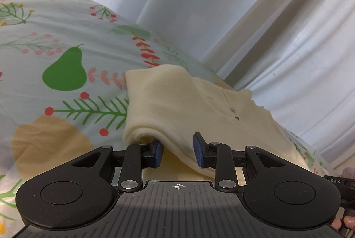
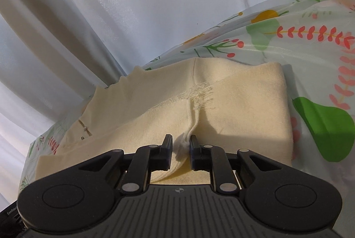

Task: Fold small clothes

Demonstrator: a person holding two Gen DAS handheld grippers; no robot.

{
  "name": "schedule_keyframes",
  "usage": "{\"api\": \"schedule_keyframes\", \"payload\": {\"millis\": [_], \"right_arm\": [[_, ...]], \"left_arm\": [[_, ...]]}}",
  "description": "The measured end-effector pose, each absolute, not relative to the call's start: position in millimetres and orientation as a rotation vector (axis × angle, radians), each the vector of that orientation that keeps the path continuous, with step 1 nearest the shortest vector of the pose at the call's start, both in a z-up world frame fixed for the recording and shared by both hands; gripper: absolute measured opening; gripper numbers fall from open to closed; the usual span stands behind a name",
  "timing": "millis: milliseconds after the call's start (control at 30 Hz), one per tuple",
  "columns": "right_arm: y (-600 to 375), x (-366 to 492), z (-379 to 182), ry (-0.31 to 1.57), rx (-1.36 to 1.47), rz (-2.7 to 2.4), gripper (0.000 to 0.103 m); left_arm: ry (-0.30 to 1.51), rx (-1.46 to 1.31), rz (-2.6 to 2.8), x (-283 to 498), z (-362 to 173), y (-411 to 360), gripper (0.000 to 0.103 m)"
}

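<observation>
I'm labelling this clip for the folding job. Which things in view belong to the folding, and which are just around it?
Part of the job:
cream garment
left gripper
right gripper

Just around:
fruit-print sheet underneath
white curtain behind

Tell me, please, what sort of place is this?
Probably a bedroom at home. A cream garment lies on a printed sheet with pears and sprigs, spread over what seems a bed, and pale curtains hang close behind.
</observation>
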State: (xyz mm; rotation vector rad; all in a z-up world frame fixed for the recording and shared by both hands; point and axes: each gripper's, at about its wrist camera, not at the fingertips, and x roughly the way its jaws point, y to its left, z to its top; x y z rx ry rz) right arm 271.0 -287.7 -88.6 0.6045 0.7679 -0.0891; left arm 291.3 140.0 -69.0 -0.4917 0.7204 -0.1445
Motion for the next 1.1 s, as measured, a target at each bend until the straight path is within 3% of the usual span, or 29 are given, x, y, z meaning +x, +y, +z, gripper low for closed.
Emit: {"api": "schedule_keyframes", "payload": {"millis": [33, 267, 633, 700, 833, 867, 1033, 1067, 1100], "right_arm": [[-285, 275, -88, 0.775, 0.591, -0.085, 0.007], [-268, 263, -46, 0.571, 0.282, -0.235, 0.006], [-291, 255, -73, 0.718, 0.293, -0.302, 0.007], [-297, 245, -71, 0.744, 0.389, -0.317, 0.015], [-308, 214, -67, 0.741, 0.731, -0.201, 0.047], [-305, 210, -72, 0.76, 0.793, -0.161, 0.047], [-293, 218, -87, 0.788, 0.827, -0.148, 0.042], [-292, 221, -87, 0.782, 0.824, -0.156, 0.036], [-292, 224, -88, 0.783, 0.825, -0.169, 0.024]], "left_arm": [[0.725, -0.493, -0.144, 292, -69, 139, 0.032], [0.744, -0.506, -0.173, 295, -71, 140, 0.033], [0.765, -0.5, -0.165, 300, -70, 135, 0.034], [0.771, -0.505, -0.165, 298, -69, 136, 0.034], [0.779, -0.519, -0.175, 295, -67, 138, 0.034], [0.78, -0.523, -0.179, 295, -67, 138, 0.034], [0.783, -0.517, -0.181, 297, -66, 133, 0.034], [0.783, -0.511, -0.18, 297, -67, 133, 0.034], [0.786, -0.505, -0.176, 297, -67, 132, 0.034]]}}
